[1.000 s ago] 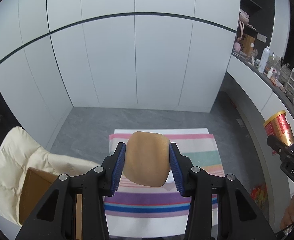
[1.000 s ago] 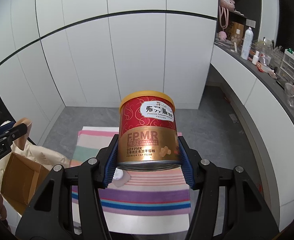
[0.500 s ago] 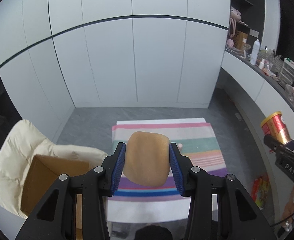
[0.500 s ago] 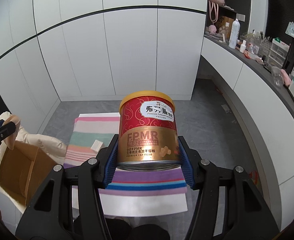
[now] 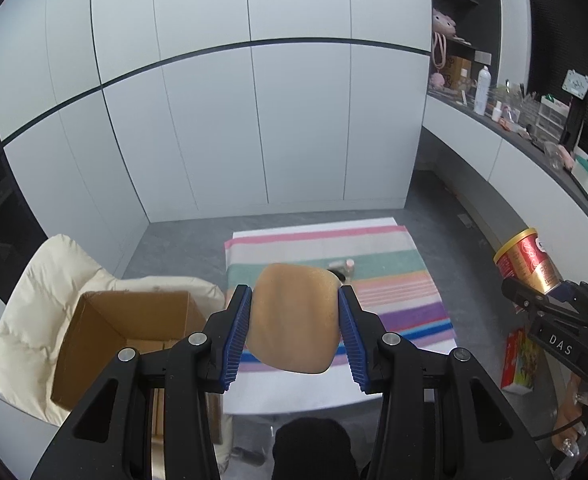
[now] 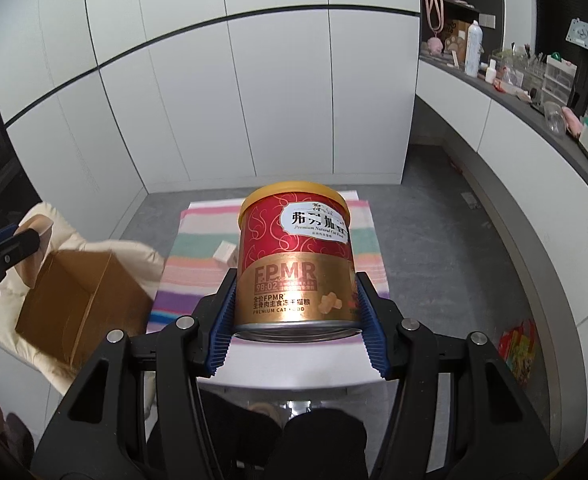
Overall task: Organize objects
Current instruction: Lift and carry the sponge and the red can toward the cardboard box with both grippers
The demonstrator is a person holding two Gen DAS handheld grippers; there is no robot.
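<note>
My left claw (image 5: 294, 334) grips a tan pad (image 5: 296, 320), my right claw (image 6: 296, 318) a cat-food can (image 6: 296, 264); mid-carry, next lowering both into the cardboard box (image 5: 113, 340) at nine o'clock.

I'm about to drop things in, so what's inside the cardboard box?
The box stands open on the cream cushion. Only bare brown inner walls show. The left tongs and the near wall cover the bottom, so its contents cannot be told.

light: even, soft | focus: sharp | edges: bowed (dark corners)

White panelled wall (image 5: 253, 120), grey floor (image 6: 434, 208), cluttered counter (image 6: 514, 100).
</note>
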